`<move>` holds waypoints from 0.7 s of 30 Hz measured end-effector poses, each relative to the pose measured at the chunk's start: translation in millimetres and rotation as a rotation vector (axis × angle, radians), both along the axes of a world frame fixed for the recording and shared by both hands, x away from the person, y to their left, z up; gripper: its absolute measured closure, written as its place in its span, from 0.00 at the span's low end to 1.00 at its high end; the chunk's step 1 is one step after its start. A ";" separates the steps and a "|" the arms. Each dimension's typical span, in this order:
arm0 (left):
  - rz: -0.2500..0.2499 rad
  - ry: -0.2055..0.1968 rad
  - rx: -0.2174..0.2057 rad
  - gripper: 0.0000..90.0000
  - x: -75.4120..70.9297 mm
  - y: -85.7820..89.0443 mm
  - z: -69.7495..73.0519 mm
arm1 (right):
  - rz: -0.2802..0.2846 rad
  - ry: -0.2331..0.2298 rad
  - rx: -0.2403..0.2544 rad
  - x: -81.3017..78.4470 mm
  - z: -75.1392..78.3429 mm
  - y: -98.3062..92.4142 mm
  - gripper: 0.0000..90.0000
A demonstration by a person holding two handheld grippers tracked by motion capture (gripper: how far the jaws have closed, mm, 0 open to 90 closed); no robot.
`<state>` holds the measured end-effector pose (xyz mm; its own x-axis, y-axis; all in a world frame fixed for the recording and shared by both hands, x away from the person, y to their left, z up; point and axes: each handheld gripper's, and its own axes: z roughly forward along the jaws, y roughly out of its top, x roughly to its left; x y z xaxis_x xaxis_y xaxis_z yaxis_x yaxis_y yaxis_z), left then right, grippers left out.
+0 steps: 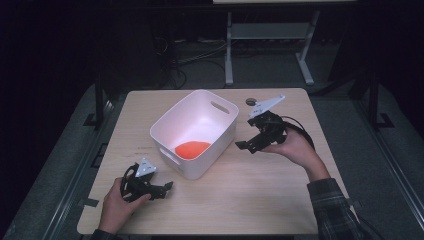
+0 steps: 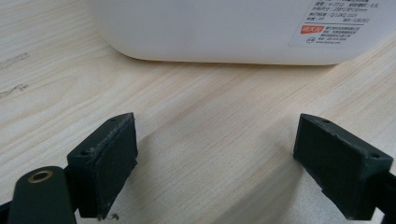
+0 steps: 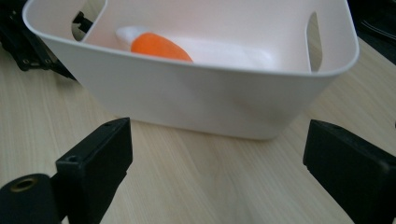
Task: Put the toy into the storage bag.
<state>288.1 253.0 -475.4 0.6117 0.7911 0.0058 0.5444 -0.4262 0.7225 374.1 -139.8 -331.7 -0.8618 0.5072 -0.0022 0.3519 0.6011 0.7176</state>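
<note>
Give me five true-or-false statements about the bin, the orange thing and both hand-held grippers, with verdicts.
1. The orange thing lies inside the white bin. True.
2. The left hand-held gripper is shut. False: its jaws stand wide apart.
3. The right hand-held gripper holds the orange thing. False: it is open and holds nothing.
4. The bin stands on a wooden table. True.
5. The bin lies on its side. False: it stands upright.

You work on a table (image 1: 260, 195) of pale wood with fine grain and a matt finish. Your white bin (image 1: 172, 125) looks like smooth plastic with a soft sheen, and a paper label (image 2: 338, 21) is stuck on its wall. The orange object (image 1: 192, 149) inside looks soft and matt, like plush. Your gripper pads (image 2: 109, 163) are matt black, slightly scuffed.
</note>
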 end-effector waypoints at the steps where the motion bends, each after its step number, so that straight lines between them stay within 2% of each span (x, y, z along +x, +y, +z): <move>1: 0.000 0.000 0.000 0.14 0.0 0.0 0.0 | -0.008 0.001 0.001 -1.5 -2.4 -2.4 0.09; 12: 0.000 0.000 0.000 0.14 0.0 0.0 0.0 | -0.103 0.009 0.016 -24.8 -39.4 -34.2 0.09; 21: 0.000 -0.002 -0.001 0.14 0.0 0.0 -0.2 | -0.195 -0.019 0.052 -44.1 -68.8 -55.6 0.08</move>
